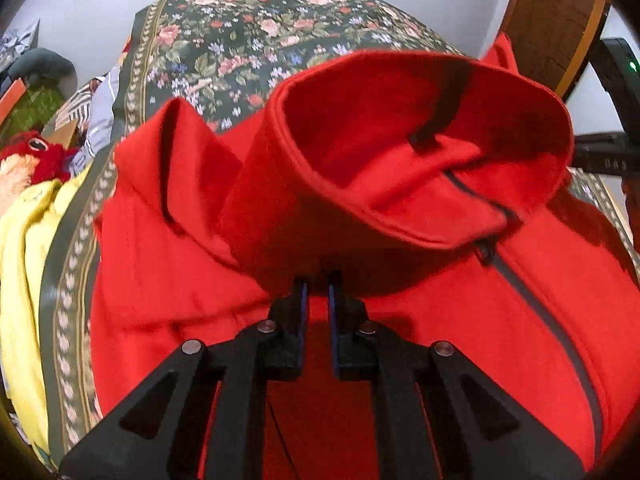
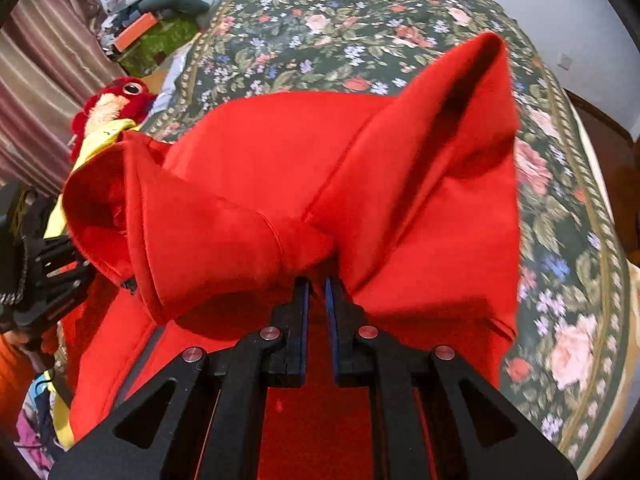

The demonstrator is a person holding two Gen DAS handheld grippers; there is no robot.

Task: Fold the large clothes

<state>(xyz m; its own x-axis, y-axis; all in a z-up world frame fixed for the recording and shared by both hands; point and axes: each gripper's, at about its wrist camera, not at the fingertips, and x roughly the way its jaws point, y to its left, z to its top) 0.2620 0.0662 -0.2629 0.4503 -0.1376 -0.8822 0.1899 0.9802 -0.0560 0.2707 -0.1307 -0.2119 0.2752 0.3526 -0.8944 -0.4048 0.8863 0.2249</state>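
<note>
- Our left gripper point(image 1: 317, 280): jaws narrow, pinching red jacket point(image 1: 400, 320) by collar fold.
- Our right gripper point(image 2: 317, 286): jaws narrow, clamped on jacket's bunched fabric.
- Jacket lifted btwn both, over floral bedspread point(image 2: 360, 32).

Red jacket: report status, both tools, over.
Left tool and right tool shut on red jacket, lifted off floral bedspread. Yellow garment alongside, not obstructing.
</note>
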